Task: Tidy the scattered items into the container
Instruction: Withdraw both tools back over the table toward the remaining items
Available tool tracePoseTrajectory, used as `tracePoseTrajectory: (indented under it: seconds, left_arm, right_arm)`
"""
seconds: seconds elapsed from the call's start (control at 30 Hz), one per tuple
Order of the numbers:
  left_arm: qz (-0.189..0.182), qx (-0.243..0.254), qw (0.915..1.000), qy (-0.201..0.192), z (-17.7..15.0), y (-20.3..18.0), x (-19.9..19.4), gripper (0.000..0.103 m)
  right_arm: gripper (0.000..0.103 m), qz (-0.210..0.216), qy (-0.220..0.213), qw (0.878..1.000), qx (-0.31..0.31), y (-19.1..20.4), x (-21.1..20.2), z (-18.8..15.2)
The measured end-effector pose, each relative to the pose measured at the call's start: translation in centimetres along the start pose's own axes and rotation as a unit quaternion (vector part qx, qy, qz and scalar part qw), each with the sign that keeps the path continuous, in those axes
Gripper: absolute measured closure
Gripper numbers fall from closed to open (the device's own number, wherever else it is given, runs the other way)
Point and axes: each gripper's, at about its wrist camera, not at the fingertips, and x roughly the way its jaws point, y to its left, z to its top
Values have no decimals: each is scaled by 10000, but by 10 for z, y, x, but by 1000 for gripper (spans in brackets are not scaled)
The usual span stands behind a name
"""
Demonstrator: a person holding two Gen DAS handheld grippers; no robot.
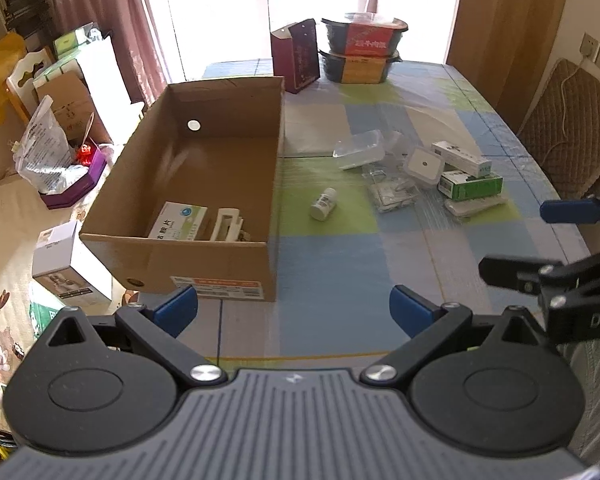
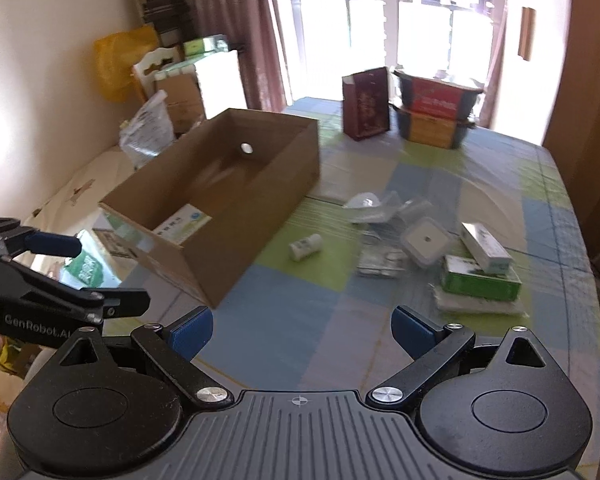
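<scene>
Open brown cardboard box sits on the checked tablecloth ahead-left of the left gripper, small white pill bottle lies on its side just right of the box, ahead of the right gripper; both grippers wide open, empty.

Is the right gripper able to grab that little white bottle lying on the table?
Probably yes. The right gripper is open and empty, and the white bottle lies alone on the tablecloth, apart from the cardboard box, with nothing between them.
</scene>
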Motion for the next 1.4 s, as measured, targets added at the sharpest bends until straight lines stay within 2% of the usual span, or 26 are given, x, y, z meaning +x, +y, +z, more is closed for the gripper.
tracePoseTrajectory:
  seconds: [0.23, 0.4, 0.9, 1.17, 1.4]
  left_arm:
    - [-8, 140, 9999, 7, 4, -19, 12, 2]
    - [-161, 283, 9994, 105, 6, -32, 23, 2]
    - [-187, 632, 9978, 93, 13, -60, 54, 3]
    - [-171, 1080, 9940, 91, 18, -78, 80, 5]
    - [-205, 1468, 9886, 248, 30, -83, 118, 10]
  right_arm:
    - [2, -151, 18, 9997, 190, -22, -1, -1]
    - [2, -272, 57, 9990, 346, -37, 2, -3]
    - [2, -501, 269, 9963, 645, -77, 21, -10]
    - [2, -605, 450, 9935, 849, -100, 37, -17]
    - [2, -757, 693, 9870, 1235, -138, 55, -31]
